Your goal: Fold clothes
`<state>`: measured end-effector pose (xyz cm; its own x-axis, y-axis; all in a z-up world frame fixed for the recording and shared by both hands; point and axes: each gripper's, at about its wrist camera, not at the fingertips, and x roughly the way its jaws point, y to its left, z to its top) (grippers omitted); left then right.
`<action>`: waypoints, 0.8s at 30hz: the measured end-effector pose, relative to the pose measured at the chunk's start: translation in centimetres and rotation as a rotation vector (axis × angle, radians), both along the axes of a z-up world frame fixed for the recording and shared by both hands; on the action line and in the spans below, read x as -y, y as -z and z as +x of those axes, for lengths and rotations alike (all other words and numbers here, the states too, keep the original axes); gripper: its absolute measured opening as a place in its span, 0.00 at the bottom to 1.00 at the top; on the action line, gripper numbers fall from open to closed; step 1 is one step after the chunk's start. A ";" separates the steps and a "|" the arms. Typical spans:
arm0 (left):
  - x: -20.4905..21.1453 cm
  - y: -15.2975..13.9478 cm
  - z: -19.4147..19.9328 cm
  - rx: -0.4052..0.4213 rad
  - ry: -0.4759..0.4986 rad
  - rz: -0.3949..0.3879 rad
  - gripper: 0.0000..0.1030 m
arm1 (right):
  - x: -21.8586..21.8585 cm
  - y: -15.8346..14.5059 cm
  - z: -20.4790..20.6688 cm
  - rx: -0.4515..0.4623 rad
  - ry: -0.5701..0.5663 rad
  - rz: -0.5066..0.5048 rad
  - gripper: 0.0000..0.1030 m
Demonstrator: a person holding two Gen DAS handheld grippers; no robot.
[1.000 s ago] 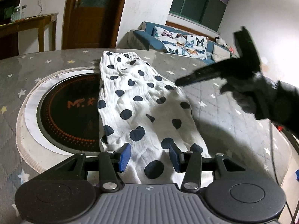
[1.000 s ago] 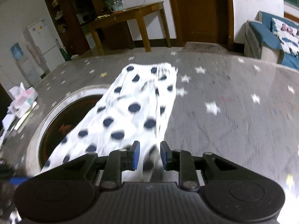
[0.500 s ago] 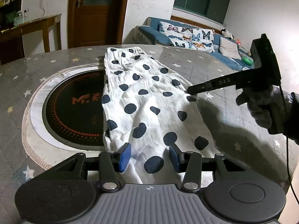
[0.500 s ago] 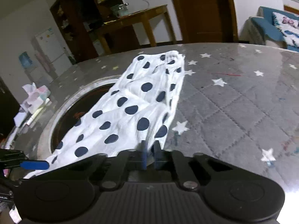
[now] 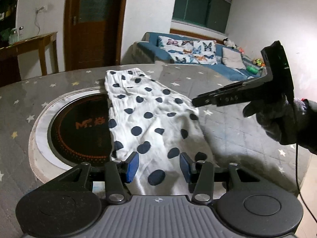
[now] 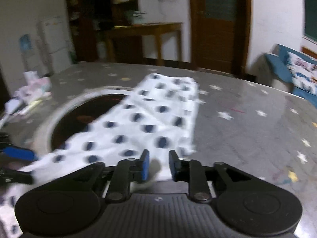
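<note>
On the left of your desk, a grey quilted cover with stars, a dark round hob sits inside a pale ring. Just right of it, the cloth, white with dark dots, runs lengthwise from the near edge toward the far side, its left border overlapping the hob's rim and its surface creased.

Your left gripper hangs low over the near end of the cloth, blue pads spread wide with fabric showing between them and nothing clasped.

Farther right, your gloved hand holds the right gripper over the cloth's right border, where the fabric rises in a small peak beneath its tip; from this side you cannot tell whether they touch. The right wrist view, blurred by motion, shows that gripper with its pads parted, released, above the near right part of the cloth.

Behind the desk stand a brown door and, to the right, a blue sofa with butterfly cushions.
</note>
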<state>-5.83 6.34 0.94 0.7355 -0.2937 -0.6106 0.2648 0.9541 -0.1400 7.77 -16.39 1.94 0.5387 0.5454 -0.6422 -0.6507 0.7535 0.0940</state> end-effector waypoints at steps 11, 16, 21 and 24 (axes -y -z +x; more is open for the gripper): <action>-0.6 2.0 -1.1 -0.060 0.015 -0.027 0.46 | -3.8 2.1 -6.3 -0.039 -0.248 -0.061 0.35; -1.2 1.6 -1.8 -0.044 0.009 -0.047 0.46 | -4.0 2.4 -8.0 0.021 -0.265 -0.136 0.36; -1.9 1.2 -2.1 -0.032 -0.019 -0.048 0.44 | -4.0 1.1 -9.1 0.033 -0.282 -0.096 0.36; -1.9 1.8 -2.1 -0.042 -0.028 -0.022 0.44 | -4.7 1.1 -10.0 0.017 -0.335 -0.079 0.37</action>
